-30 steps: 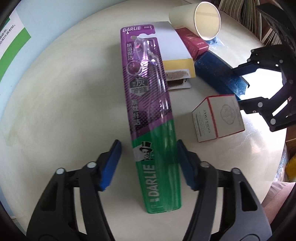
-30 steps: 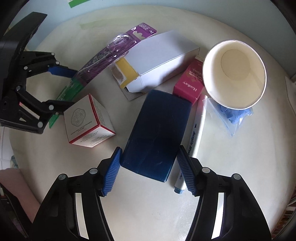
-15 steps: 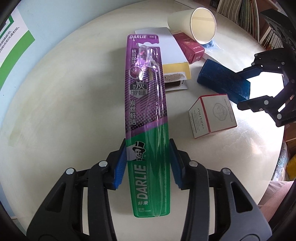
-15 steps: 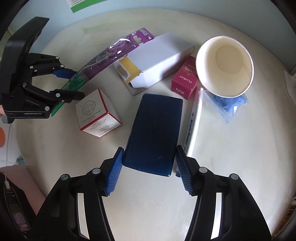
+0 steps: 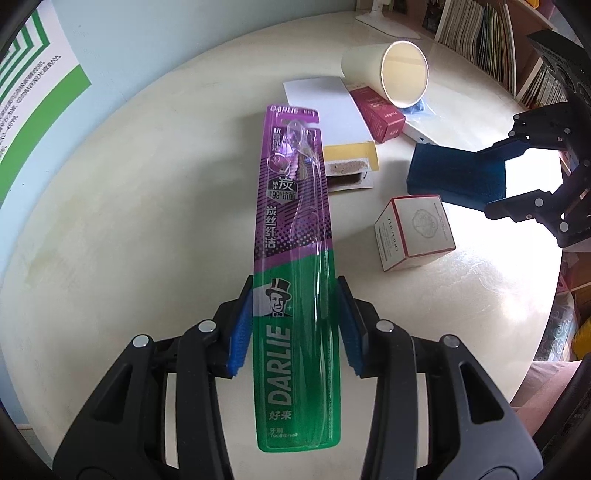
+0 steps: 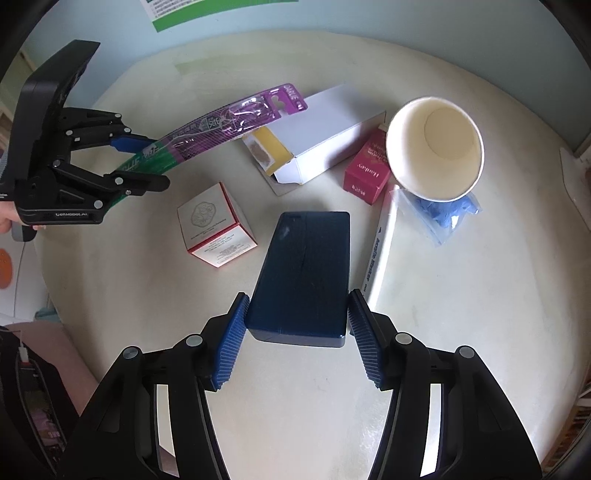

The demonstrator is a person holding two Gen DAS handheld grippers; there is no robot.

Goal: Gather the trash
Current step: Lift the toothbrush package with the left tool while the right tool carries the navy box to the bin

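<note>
A long purple and green toothbrush pack [image 5: 291, 221] hangs above the round table, tilted, with my left gripper [image 5: 293, 295] shut on its green end; both blue pads press its edges. The right wrist view shows that same left gripper [image 6: 147, 162] at the left, holding the toothbrush pack [image 6: 221, 122]. My right gripper [image 6: 298, 299] is shut on a dark blue box [image 6: 306, 266], one pad on each long side, and the box is raised off the table. In the left wrist view the right gripper [image 5: 495, 181] holds the blue box [image 5: 450, 173] at the right.
On the cream table [image 6: 461, 332] lie a tipped paper cup [image 6: 436, 147], an open white box with a yellow flap [image 6: 325, 125], a small red box [image 6: 365, 170], a white cube box [image 6: 214, 229], a marker [image 6: 376, 251] and a plastic bag [image 6: 447, 214]. Bookshelves [image 5: 480, 33] stand beyond.
My left jaws closed onto the toothbrush pack and raised it. My right gripper lifted the blue box off the table; the other items look smaller and farther away.
</note>
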